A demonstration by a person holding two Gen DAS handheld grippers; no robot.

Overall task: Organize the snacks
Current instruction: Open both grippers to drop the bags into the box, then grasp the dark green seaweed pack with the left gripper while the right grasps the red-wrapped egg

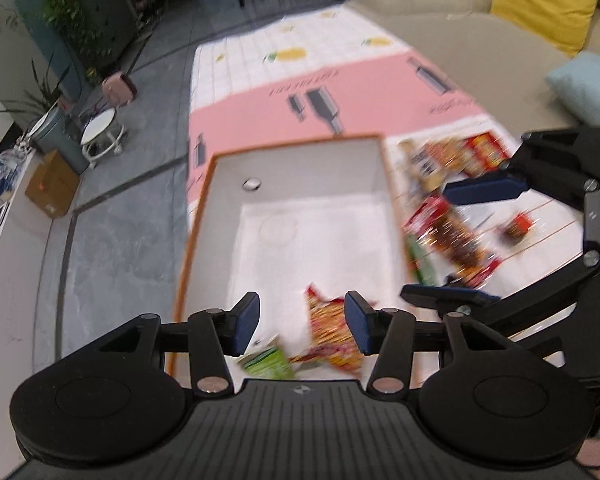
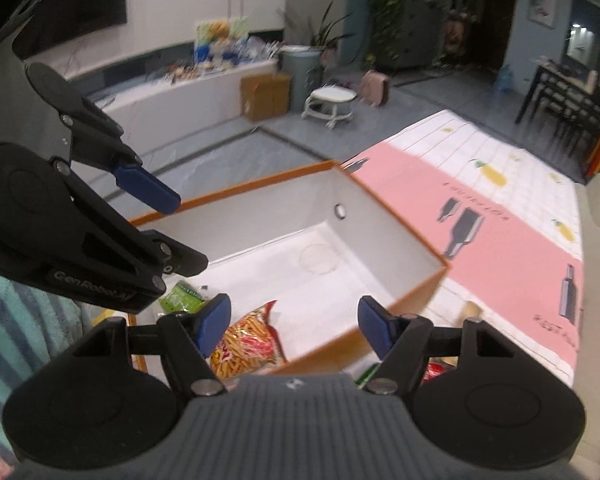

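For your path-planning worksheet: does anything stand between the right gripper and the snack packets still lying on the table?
Nothing visible does. The right gripper is open over the loose snack packets on the table, beside the orange-rimmed box, with no object between its fingers and them.

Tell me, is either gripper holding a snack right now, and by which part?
Nothing is held. The left gripper and right gripper are both open above the box; the orange snack bag and green packet lie loose inside it.
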